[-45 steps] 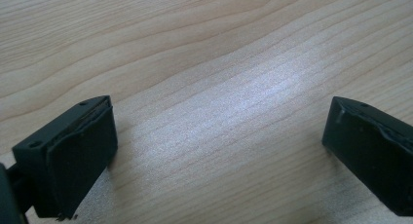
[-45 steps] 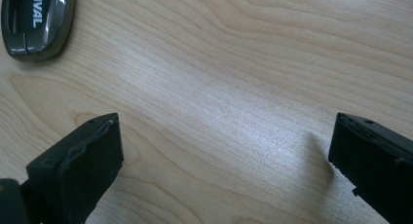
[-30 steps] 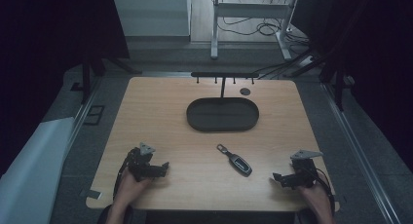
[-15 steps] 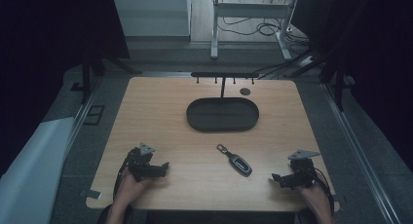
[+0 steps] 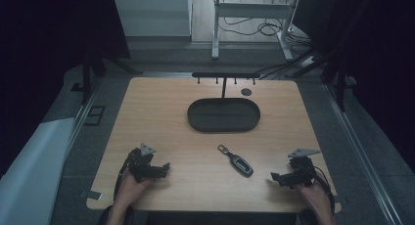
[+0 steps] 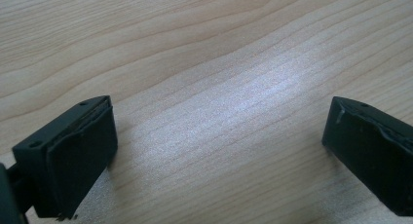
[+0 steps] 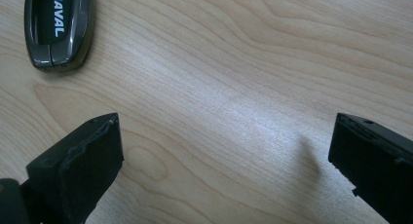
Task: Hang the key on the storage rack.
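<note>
Car key fob [image 5: 240, 164] lies flat on the wooden table [image 5: 161, 117], low and just right of centre in the high view, with a small metal ring end pointing toward the upper left. In the right gripper view the fob [image 7: 58, 27] sits at the upper left, glossy dark plastic lettered HAVAL. It looks light, rigid and smooth, likely slippery; pinching across its long, narrow sides seems safest. Right gripper [image 5: 286, 177], lower right, has its jaws spread wide and holds nothing. Left gripper [image 5: 155, 170], lower left, is likewise spread and unladen. A dark oval tray [image 5: 195, 118] sits above centre.
</note>
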